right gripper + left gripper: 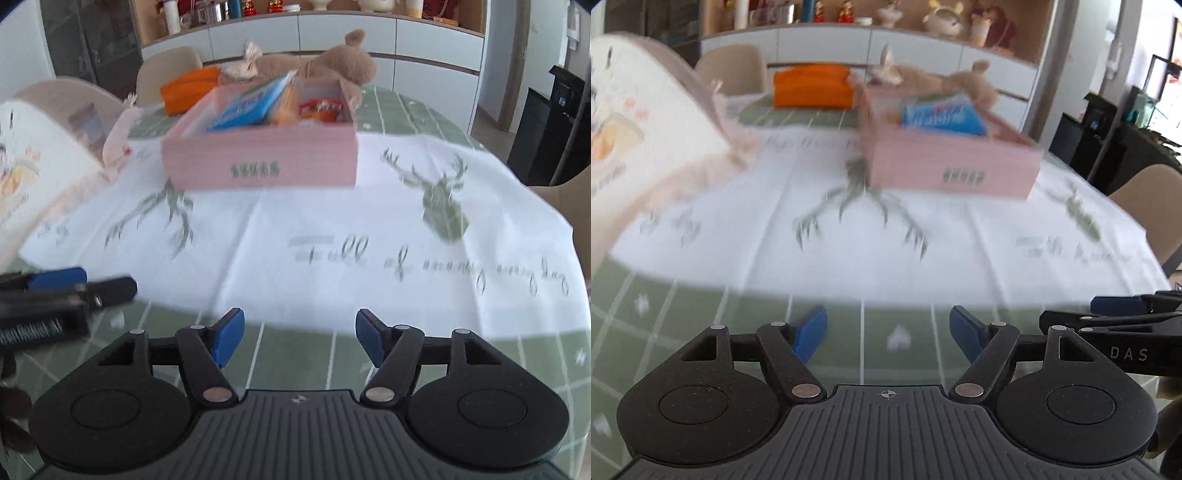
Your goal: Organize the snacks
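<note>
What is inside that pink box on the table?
The pink box holds a blue packet, something orange and a red wrapper. Its walls and those snacks hide whatever lies beneath.

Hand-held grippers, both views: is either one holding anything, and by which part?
Nothing is held. The left hand-held gripper and the right hand-held gripper both stand open over the tablecloth, nothing between their pads.
</note>
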Available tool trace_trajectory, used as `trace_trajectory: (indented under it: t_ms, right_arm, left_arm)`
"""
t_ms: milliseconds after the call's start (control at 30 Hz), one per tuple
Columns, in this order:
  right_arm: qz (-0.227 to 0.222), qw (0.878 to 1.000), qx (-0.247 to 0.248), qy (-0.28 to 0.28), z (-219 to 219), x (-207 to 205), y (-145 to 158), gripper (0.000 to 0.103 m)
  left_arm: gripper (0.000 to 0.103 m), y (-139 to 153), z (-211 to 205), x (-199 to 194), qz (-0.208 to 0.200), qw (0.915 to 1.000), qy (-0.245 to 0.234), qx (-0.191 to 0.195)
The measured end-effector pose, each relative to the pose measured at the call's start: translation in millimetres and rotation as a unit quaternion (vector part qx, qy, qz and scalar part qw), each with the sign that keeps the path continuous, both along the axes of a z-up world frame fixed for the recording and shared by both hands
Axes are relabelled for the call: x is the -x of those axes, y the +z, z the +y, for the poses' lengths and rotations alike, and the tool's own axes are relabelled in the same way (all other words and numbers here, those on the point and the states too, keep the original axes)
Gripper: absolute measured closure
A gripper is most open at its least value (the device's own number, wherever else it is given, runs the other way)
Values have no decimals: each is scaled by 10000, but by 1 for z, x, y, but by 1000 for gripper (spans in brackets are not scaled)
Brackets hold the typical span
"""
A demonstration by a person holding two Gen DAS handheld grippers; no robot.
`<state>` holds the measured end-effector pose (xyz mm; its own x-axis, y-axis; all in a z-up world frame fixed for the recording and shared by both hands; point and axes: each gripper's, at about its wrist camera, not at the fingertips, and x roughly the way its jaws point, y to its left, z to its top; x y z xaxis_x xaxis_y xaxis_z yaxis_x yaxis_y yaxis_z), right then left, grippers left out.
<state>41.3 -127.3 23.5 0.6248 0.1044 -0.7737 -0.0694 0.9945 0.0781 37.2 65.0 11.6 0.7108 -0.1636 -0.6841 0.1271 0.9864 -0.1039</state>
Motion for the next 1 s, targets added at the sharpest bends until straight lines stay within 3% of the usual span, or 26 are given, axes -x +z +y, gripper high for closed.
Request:
trace_trajectory:
  t_ms: [100, 133, 167, 233, 500, 1000]
  right_arm:
    - [-139, 9996, 230, 67, 9, 8, -11, 25]
    - [-216, 9993, 288, 21, 9, 8, -14, 17]
    - [-284, 9990, 333, -64, 9, 8, -17, 8]
    - [-378, 9980, 385, -321, 4, 5, -21, 0]
    - [-902, 9948, 259, -391, -7, 7, -30, 0]
    - [-934, 9947, 230, -376, -7, 5, -32, 0]
  left_arm:
    - [24, -5, -12, 9, -256, 9987, -45, -443]
    - [23, -6, -16, 12, -350, 9977, -26, -574]
    - [23, -8, -17, 13, -462, 9973, 33, -567]
    - [20, -9, -18, 9, -502, 9974, 107, -513]
    - [17, -11, -24, 5, -481, 9971, 185, -563]
    - [17, -11, -24, 5, -478, 9971, 184, -558]
